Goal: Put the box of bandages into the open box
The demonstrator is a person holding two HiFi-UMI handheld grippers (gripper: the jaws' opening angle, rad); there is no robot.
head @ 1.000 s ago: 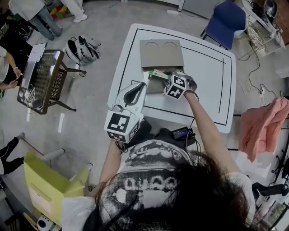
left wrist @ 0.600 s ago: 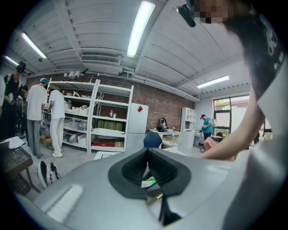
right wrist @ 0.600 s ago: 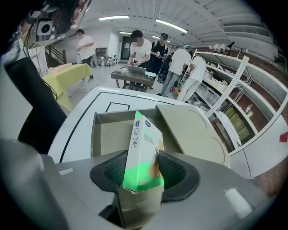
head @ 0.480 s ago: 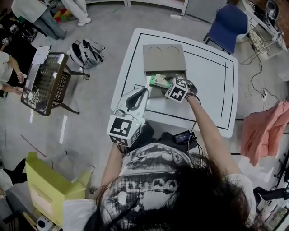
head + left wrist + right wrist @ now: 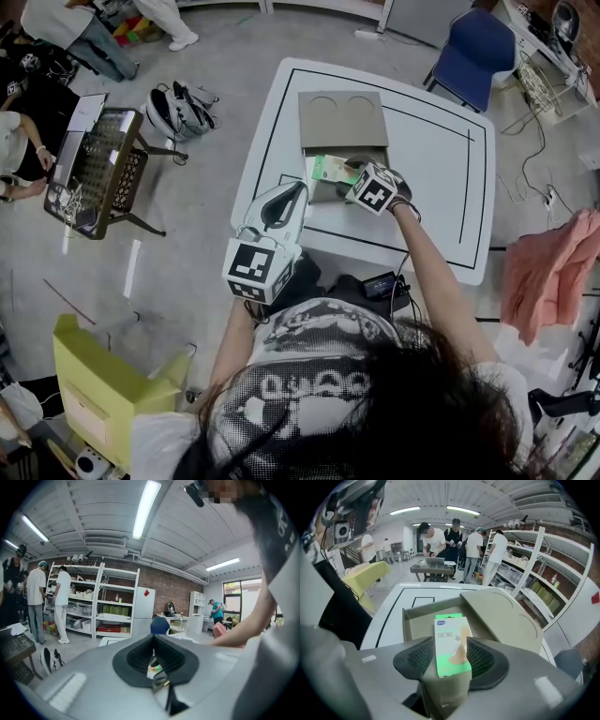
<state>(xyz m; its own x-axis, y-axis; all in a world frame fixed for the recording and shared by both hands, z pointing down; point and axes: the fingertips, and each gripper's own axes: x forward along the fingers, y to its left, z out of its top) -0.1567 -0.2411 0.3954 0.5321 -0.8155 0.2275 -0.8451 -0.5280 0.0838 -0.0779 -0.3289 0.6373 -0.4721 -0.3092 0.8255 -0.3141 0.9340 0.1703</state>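
Observation:
The bandage box (image 5: 330, 169), pale green and white, lies in the tray of the open tan box (image 5: 319, 194), whose lid (image 5: 342, 120) folds back away from me. In the right gripper view the bandage box (image 5: 451, 644) leans over the tray's near wall (image 5: 423, 611), between the pads. My right gripper (image 5: 349, 178) tilts down over the tray; its jaws have just been opening, and they stand open around the box with thin gaps either side. My left gripper (image 5: 298, 190) hovers at the table's near left edge with its tips together and nothing in them.
The white table (image 5: 431, 169) has a black outline. A blue chair (image 5: 473, 42) stands behind it and a pink cloth (image 5: 553, 272) hangs at the right. On the left are a black cart (image 5: 89, 164), a backpack (image 5: 173, 103), a yellow carton (image 5: 94, 384) and some people.
My right gripper has rolled a little and let go of the bandage box, which has settled lower into the tray. The left gripper has stayed where it was.

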